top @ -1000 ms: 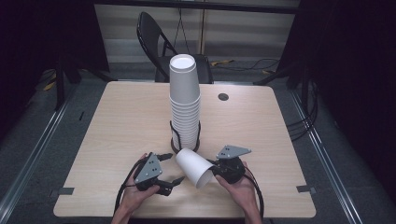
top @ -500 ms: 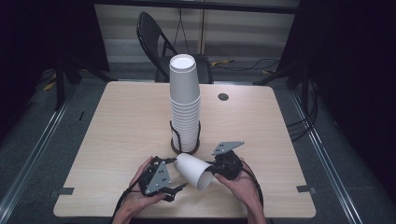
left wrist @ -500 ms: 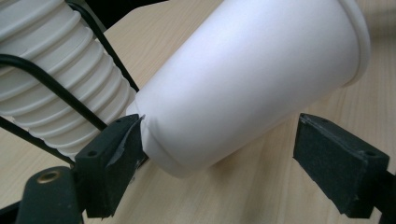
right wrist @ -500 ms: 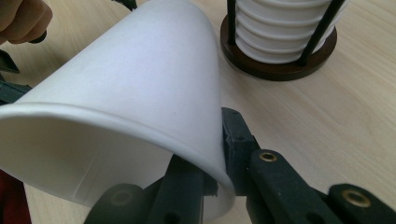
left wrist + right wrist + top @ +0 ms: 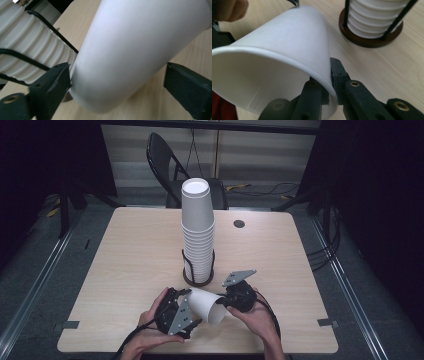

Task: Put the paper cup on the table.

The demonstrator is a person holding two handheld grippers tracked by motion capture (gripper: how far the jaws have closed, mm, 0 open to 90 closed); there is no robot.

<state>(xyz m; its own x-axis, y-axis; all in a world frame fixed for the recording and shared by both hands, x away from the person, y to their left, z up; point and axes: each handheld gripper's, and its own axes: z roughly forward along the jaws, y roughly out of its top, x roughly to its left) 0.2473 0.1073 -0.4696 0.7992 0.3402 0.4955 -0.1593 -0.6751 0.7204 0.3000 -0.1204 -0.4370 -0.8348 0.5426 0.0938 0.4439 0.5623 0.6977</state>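
Observation:
A single white paper cup lies tilted on its side near the table's front edge. My right gripper is shut on its rim, one finger inside the mouth and one outside. My left gripper has just been opening, and its jaws now straddle the cup's closed end. One jaw sits right at the cup and the other stands clear of it. Just behind the cup, a tall stack of white cups stands in a black wire holder on a round dark base.
The light wooden table has a round dark grommet at the back right. A black folding chair stands behind the far edge. Cables lie on the floor at the right.
The left gripper moved right to the cup's closed end and spread its jaws around it. The right gripper, with the cup's rim in it, shifted slightly toward the front.

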